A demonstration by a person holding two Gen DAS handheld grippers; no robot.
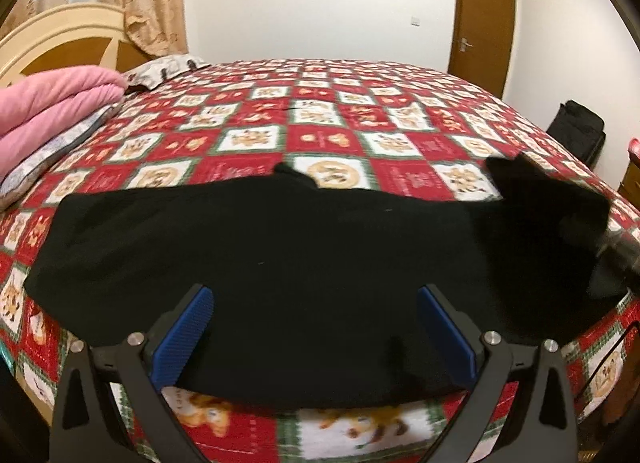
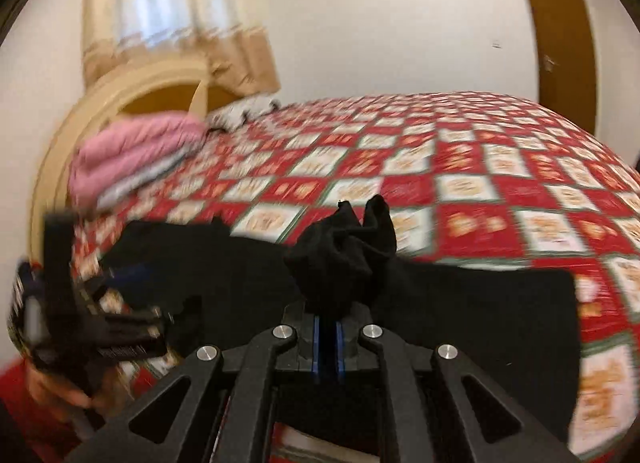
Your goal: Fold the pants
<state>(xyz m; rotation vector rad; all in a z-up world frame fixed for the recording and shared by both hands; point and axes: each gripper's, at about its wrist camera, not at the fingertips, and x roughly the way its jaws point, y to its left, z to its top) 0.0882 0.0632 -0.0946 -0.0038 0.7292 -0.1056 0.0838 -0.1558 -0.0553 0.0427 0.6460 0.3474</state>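
Black pants (image 1: 280,243) lie stretched across the near part of the bed with its red patchwork cover (image 1: 320,135). My left gripper (image 1: 315,295) hovers over their near edge, blue pads (image 1: 188,335) wide apart and open, nothing pinched. My right gripper (image 2: 328,315) is shut on a bunched end of the pants (image 2: 344,255), which stands up crumpled from its jaws. In the left wrist view that lifted end (image 1: 540,191) rises at the right, with the right gripper (image 1: 616,251) a blur at the frame's edge. The left gripper (image 2: 100,315) appears blurred at the left of the right wrist view, held by a hand.
A folded pink quilt (image 1: 52,103) and a pillow (image 1: 168,67) sit by the headboard (image 1: 60,35) at the far left. A brown door (image 1: 480,23) stands at the back right. A black bag (image 1: 576,131) is on the floor beyond the bed's right side.
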